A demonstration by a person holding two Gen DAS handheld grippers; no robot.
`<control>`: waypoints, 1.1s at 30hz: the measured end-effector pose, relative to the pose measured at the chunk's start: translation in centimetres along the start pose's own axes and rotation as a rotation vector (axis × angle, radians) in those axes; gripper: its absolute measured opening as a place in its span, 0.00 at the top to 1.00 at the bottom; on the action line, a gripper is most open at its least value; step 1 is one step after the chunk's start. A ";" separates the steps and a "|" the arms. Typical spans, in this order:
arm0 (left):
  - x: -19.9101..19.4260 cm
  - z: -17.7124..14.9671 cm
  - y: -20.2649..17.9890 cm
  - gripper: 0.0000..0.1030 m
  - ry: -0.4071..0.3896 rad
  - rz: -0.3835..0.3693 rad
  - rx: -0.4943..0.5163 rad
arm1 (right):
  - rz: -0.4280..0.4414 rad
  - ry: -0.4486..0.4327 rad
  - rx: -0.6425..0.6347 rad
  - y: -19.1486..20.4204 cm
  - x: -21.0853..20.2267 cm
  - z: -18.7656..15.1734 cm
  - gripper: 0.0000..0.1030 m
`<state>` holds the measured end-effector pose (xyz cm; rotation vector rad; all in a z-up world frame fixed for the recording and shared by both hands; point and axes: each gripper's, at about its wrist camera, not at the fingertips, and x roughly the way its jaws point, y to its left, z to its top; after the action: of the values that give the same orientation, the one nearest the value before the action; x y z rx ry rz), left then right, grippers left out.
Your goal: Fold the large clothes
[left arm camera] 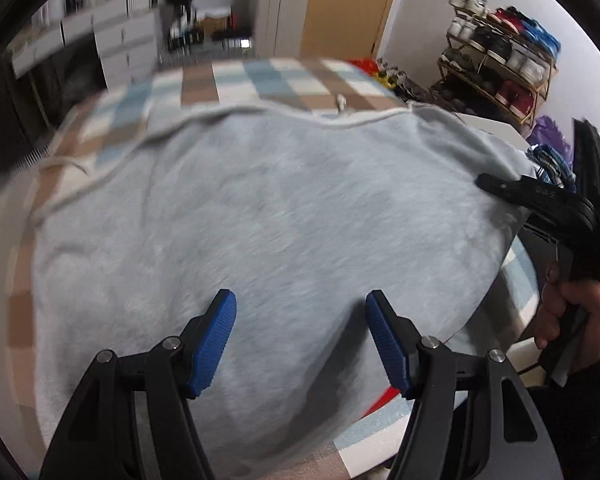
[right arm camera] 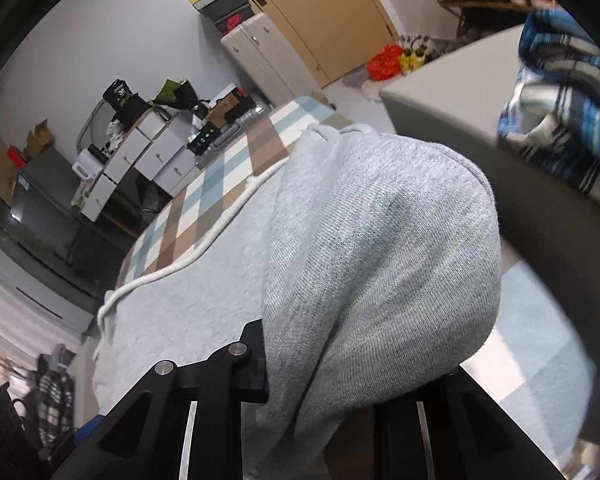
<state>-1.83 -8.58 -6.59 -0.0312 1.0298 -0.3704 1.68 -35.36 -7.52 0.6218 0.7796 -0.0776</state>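
- Grey hooded sweatshirt: lies spread over most of the checked tabletop, fleece side up, its white drawcord trailing along the far edge; laid flat so that a side can be turned over the middle.
- Right gripper: at the sweatshirt's right edge, near the table's right side, jaws closed on a bunched fold of the grey cloth, which drapes over the fingers in the right wrist view and hides the pads; judged the start of a fold inward.
- Left gripper: jaws apart and empty, blue pads poised over the near part of the sweatshirt; whether they touch the cloth is unclear through the blur. Probably placed to take the near hem.
- A hand grasps the right gripper's handle.
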 end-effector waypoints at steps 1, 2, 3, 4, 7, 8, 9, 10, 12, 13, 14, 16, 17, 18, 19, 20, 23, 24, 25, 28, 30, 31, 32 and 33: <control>0.5 0.2 0.3 0.40 0.010 -0.035 -0.018 | -0.015 -0.015 -0.011 0.0 -0.3 0.1 0.79; 0.6 0.2 0.3 0.40 0.011 -0.049 -0.026 | -0.020 -0.022 -0.011 -0.1 -0.5 0.3 0.79; 0.8 0.5 0.1 0.39 0.013 -0.057 -0.029 | -0.027 -0.028 -0.013 -0.2 -0.7 0.4 0.79; 1.1 0.8 -0.3 0.39 0.013 -0.063 -0.020 | -0.037 -0.030 -0.022 -0.2 -0.8 0.4 0.79; 2.2 1.9 -1.8 0.40 0.011 -0.062 0.011 | -0.078 -0.040 -0.096 0.6 -1.2 0.6 0.80; 2.4 2.1 -2.0 0.40 0.006 -0.058 0.013 | -0.083 -0.040 -0.114 0.9 -1.4 0.8 0.80; 2.9 2.6 -2.4 0.39 0.002 -0.069 0.012 | -0.085 -0.042 -0.132 1.2 -1.7 1.0 0.80; 3.4 3.1 -2.7 0.40 0.011 -0.094 0.004 | -0.095 -0.050 -0.164 1.9 -2.2 1.3 0.80; 3.5 3.5 -3.1 0.40 0.009 -0.136 -0.005 | -0.114 -0.068 -0.221 3.2 -3.0 1.9 0.80; 4.0 4.1 -3.6 0.40 0.015 -0.174 -0.006 | -0.125 -0.080 -0.248 3.9 -3.4 2.2 0.80; 4.1 4.3 -4.0 0.40 0.022 -0.202 -0.005 | -0.134 -0.095 -0.274 4.6 -3.9 2.6 0.80; 5.2 5.1 -4.8 0.40 0.054 -0.308 -0.011 | -0.145 -0.120 -0.306 5.5 -4.8 3.1 0.80; 5.5 5.3 -5.1 0.40 0.063 -0.346 -0.008 | -0.154 -0.133 -0.326 6.1 -5.4 3.4 0.80; 5.9 5.6 -5.3 0.40 0.076 -0.391 -0.006 | -0.166 -0.147 -0.347 6.6 -6.0 3.6 0.80; 6.0 5.8 -5.2 0.40 0.089 -0.425 -0.017 | -0.182 -0.163 -0.375 7.2 -6.6 3.8 0.80; 5.8 5.8 -4.9 0.40 0.097 -0.446 -0.038 | -0.199 -0.172 -0.405 7.8 -6.8 3.8 0.80; 3.2 5.4 -2.4 0.40 0.086 -0.440 -0.090 | -0.243 -0.191 -0.527 9.9 -7.6 3.0 0.80; 1.8 5.0 -1.4 0.40 0.072 -0.423 -0.079 | -0.253 -0.200 -0.576 10.7 -7.8 2.3 0.80; 0.2 4.4 0.1 0.40 0.052 -0.397 -0.066 | -0.258 -0.213 -0.627 11.5 -8.0 1.5 0.80; -2.4 2.4 3.7 0.40 0.070 -0.352 -0.070 | -0.286 -0.276 -0.804 14.4 -8.2 -1.5 0.80; -3.1 1.1 6.3 0.40 0.071 -0.326 -0.113 | -0.286 -0.305 -0.906 16.4 -8.0 -3.6 0.80; -3.5 0.3 8.0 0.40 0.078 -0.315 -0.138 | -0.283 -0.314 -0.969 17.6 -7.8 -5.1 0.80; -3.7 -0.2 8.9 0.40 0.082 -0.319 -0.150 | -0.284 -0.326 -1.013 18.3 -7.6 -6.0 0.80; -4.1 -0.9 10.1 0.40 0.086 -0.329 -0.170 | -0.276 -0.341 -1.077 19.6 -7.3 -7.7 0.80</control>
<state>-1.52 2.34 -5.67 -0.3431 1.1413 -0.5853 -2.82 -16.23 2.97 -0.5140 0.4673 -0.0069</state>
